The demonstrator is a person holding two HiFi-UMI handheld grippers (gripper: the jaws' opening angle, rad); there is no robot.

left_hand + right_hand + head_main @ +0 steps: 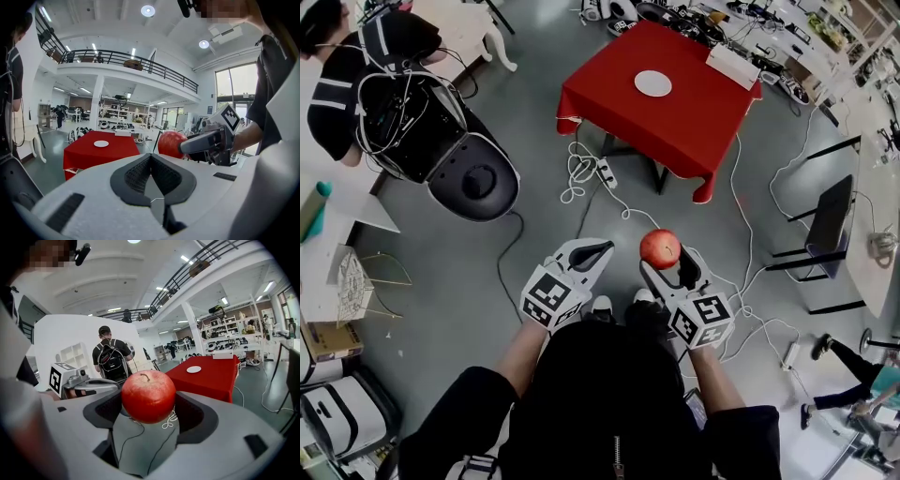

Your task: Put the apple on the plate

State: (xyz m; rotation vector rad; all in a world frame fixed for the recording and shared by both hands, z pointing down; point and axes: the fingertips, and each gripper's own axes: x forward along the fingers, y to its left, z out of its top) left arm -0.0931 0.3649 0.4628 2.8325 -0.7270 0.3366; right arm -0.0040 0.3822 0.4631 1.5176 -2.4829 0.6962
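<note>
Red apple (660,247) clamped between the wide-set jaws of the right gripper (667,262), up in the air over grey floor (478,281) — underside hidden by those jaws. Left gripper (598,251) just beside, jaws pressed together, nothing in them. White plate (653,83) far off on the red table (698,117).

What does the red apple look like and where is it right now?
The apple is round and red, faintly speckled, with a short brown stem pointing up. It looks whole. The right gripper holds it in the air, a jaw pressing each side; nothing else touches it. It hangs over the grey floor, far from the red table and its white plate.
</note>
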